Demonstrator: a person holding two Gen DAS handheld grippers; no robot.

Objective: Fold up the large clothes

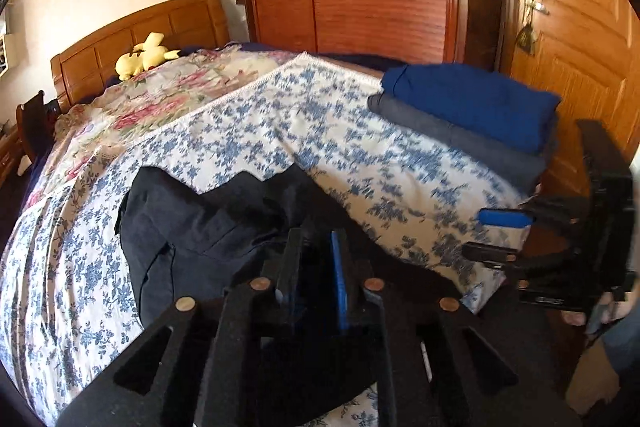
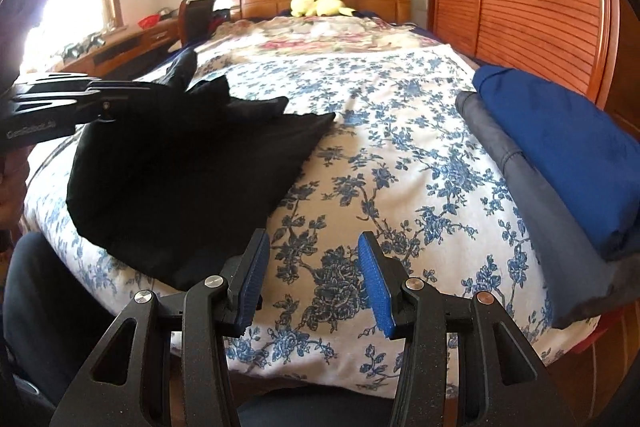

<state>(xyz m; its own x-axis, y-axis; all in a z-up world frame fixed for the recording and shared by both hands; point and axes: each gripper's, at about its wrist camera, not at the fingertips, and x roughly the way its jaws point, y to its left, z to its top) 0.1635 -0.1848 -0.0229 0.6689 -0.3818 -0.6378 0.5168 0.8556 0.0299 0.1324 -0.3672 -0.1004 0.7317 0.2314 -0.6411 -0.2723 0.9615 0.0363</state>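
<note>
Black garment (image 2: 188,167) lies crumpled on the bed (image 2: 400,155), left of 2 folded pieces, blue (image 2: 560,155) over grey (image 2: 552,227). Left tool (image 1: 316,279) nearly closed, a narrow gap; whether its pads press the cloth, cannot tell. Right tool (image 2: 316,283) half open, empty, above bedspread.

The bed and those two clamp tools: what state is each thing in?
Black garment: crumpled, unfolded.
Bright blue cloth: folded, on top.
Grey cloth: folded, underneath.
Yellow plush toy: lying by headboard.
Right gripper: open, empty.
Left gripper: barely open.
</note>
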